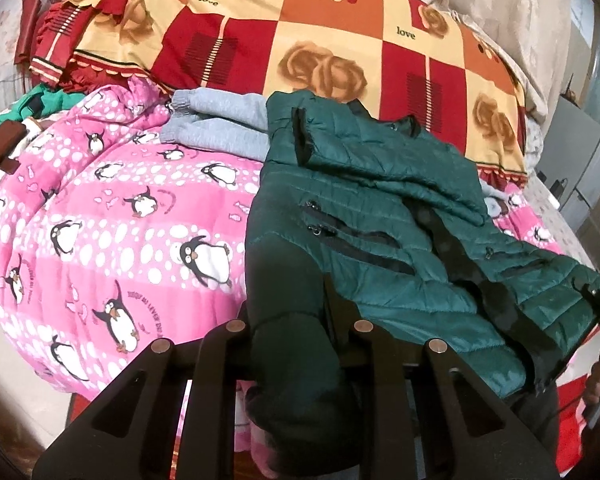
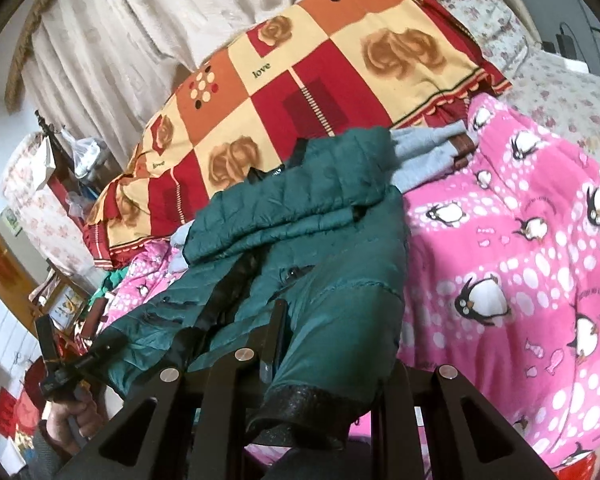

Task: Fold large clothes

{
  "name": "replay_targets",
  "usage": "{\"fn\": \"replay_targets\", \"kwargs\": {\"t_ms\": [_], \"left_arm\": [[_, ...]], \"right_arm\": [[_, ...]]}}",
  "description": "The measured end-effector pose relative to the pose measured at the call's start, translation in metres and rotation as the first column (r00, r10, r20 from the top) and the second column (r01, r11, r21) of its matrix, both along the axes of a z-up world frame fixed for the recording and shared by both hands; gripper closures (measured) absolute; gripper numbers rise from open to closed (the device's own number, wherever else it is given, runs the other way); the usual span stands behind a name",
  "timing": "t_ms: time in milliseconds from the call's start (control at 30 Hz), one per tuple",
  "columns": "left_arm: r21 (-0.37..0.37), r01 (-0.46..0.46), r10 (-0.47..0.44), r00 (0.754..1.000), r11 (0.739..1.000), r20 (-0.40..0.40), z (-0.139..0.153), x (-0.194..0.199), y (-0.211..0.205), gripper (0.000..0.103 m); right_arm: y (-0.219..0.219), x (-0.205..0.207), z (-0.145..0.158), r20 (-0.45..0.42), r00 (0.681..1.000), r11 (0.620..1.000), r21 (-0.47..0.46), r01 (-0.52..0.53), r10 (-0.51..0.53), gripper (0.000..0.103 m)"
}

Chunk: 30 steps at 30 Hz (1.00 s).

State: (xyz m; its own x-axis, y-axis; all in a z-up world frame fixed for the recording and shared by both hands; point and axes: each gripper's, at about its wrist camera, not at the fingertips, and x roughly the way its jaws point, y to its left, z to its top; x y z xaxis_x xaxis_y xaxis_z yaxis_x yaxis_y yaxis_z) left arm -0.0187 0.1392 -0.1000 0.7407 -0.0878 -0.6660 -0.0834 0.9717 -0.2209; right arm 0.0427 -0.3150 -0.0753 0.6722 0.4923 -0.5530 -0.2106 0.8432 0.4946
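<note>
Both the left gripper (image 1: 296, 316) and the right gripper (image 2: 320, 344) clamp the green puffer jacket's (image 1: 380, 184) hem (near the bed's edge); lift evenly.

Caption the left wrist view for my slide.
Left gripper clamps the green puffer jacket's hem on a pink penguin blanket.

Dark green quilted puffer jacket (image 1: 388, 216) (image 2: 300, 240) with black zipper trim, sleeve folded across its front, lying rumpled and half-folded on my pink penguin-print blanket (image 1: 120, 232) (image 2: 520, 260).
</note>
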Motion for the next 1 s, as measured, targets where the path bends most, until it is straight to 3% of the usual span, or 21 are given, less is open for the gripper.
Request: {"fn": "replay_targets", "kwargs": {"t_ms": [133, 400, 1000], "left_arm": [[0.035, 0.008, -0.007, 1.0, 0.999, -0.026, -0.004, -0.012, -0.006, 0.085], [0.091, -0.011, 0.011, 1.0, 0.996, -0.004, 0.008, -0.037, -0.012, 0.085], [0.07, -0.009, 0.008, 1.0, 0.998, 0.006, 0.021, -0.068, -0.009, 0.085]], "right_arm": [[0.0, -0.011, -0.002, -0.013, 1.0, 0.999, -0.043, -0.01, 0.009, 0.085], [0.012, -0.04, 0.009, 0.015, 0.999, 0.979, -0.198, -0.04, 0.044, 0.085], [0.011, -0.07, 0.031, 0.058, 0.998, 0.977, -0.213, -0.025, 0.039, 0.085]]}}
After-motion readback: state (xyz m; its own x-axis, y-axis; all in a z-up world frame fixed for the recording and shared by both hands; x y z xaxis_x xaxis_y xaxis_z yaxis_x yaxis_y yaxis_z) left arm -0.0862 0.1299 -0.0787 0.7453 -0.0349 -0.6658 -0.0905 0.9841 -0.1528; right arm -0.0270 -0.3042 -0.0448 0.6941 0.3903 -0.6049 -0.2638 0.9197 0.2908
